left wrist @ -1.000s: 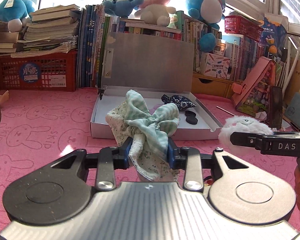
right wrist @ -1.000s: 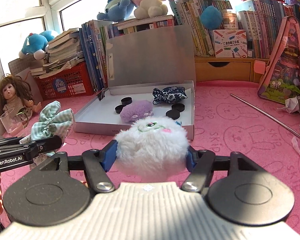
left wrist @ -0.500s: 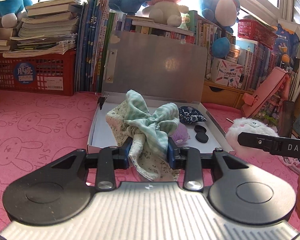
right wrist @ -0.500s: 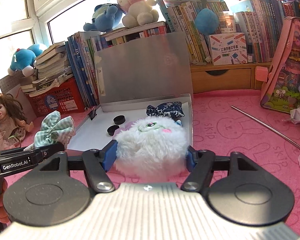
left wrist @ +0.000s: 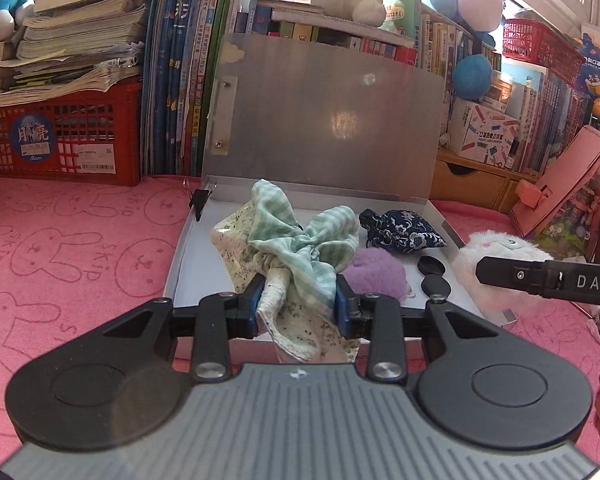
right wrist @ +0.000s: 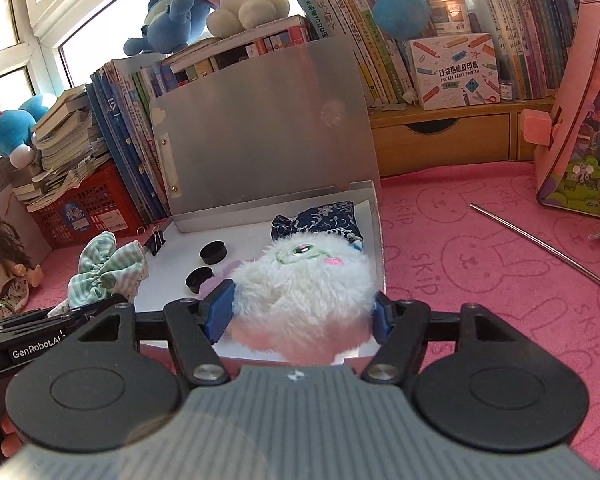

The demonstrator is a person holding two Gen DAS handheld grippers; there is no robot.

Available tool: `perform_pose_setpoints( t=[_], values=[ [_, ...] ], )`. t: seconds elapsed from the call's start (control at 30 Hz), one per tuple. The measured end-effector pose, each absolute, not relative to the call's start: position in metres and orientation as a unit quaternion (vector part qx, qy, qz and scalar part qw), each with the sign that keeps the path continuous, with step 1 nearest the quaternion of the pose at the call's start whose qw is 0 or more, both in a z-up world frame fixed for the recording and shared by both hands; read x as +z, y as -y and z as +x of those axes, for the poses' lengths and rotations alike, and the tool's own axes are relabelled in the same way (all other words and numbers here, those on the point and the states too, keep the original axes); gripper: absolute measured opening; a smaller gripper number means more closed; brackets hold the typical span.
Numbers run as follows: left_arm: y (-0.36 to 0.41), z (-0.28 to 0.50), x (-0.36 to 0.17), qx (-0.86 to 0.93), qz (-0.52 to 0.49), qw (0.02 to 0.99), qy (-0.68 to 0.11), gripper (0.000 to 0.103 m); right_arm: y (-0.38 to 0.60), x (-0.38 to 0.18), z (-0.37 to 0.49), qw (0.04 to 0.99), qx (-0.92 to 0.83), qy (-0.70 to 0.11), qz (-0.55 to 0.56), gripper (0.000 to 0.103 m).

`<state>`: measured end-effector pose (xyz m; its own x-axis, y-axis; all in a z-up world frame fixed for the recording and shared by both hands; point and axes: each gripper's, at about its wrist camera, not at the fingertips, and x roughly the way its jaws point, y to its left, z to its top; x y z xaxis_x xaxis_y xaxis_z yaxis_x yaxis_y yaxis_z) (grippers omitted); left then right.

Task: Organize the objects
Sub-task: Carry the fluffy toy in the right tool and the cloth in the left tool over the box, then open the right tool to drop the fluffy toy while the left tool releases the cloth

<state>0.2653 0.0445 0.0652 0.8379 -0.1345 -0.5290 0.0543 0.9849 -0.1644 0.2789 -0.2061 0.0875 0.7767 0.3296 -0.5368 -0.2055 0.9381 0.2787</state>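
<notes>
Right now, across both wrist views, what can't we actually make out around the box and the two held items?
- Purple fluffy item: partly behind the green checked cloth in the left wrist view; almost all behind the white plush toy in the right.
- Box near wall: hidden by both gripper bodies.
- White plush toy's lower half: covered by the right gripper.
- Cloth's hanging end: cut off by the left gripper body.

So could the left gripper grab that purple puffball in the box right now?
Probably not: the left gripper is already shut on the green bow, so it has no free grip, though the purple puffball lies close ahead, uncovered.
</notes>
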Motion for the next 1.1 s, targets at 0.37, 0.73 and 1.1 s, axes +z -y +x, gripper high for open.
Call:
perform_pose_setpoints(
  t=[0.37, 0.73, 1.1],
  values=[
    [-0.036, 0.298, 0.046, -0.043, -0.065, 0.952, -0.297, 0.040, 0.198, 0.068, 0.314, 0.929, 0.122, -0.332, 0.106, 0.069],
    [-0.036, 0.332, 0.032, -0.043, -0.079, 0.932, -0.351, 0.040, 0.195, 0.054, 0.332, 0.925, 0.124, -0.343, 0.107, 0.069],
    [-0.031, 0.385, 0.029, 0.001, -0.079, 0.926, -0.369, 0.040, 0.188, 0.049, 0.367, 0.924, 0.117, -0.347, 0.110, 0.068]
  ],
)
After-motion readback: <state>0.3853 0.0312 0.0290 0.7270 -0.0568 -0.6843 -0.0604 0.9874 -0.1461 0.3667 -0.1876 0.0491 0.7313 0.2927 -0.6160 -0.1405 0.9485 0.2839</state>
